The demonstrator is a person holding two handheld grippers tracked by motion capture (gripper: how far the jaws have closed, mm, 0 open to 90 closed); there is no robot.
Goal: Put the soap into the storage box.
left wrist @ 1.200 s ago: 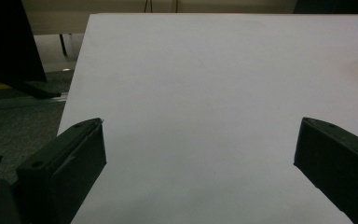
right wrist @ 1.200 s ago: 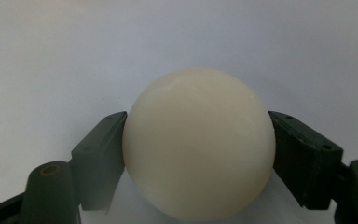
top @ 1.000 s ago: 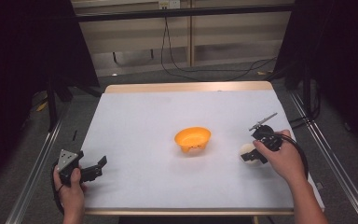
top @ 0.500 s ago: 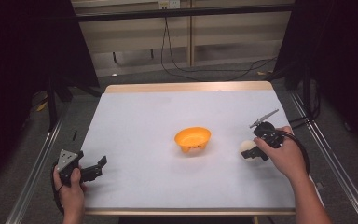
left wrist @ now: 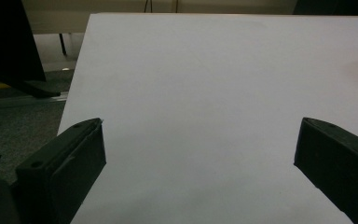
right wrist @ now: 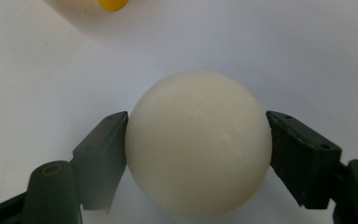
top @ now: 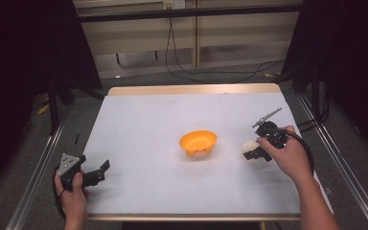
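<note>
Cream ball (right wrist: 198,142) clamped between the right gripper's (right wrist: 198,156) two black jaws.

The smooth, glossy, off-white ball fills the centre of the frame, with one jaw pressed against its left flank and the other against its right, both touching it. The jaws rise from the lower left and lower right corners, each showing small screw holes; a brass-coloured fitting sits at the bottom of each arm. Behind the ball lies a plain white table surface (right wrist: 307,51), faintly shadowed around the ball. At the top edge, left of centre, a small rounded yellow-orange object (right wrist: 112,4) is cut off by the frame, well apart from the ball.
</note>
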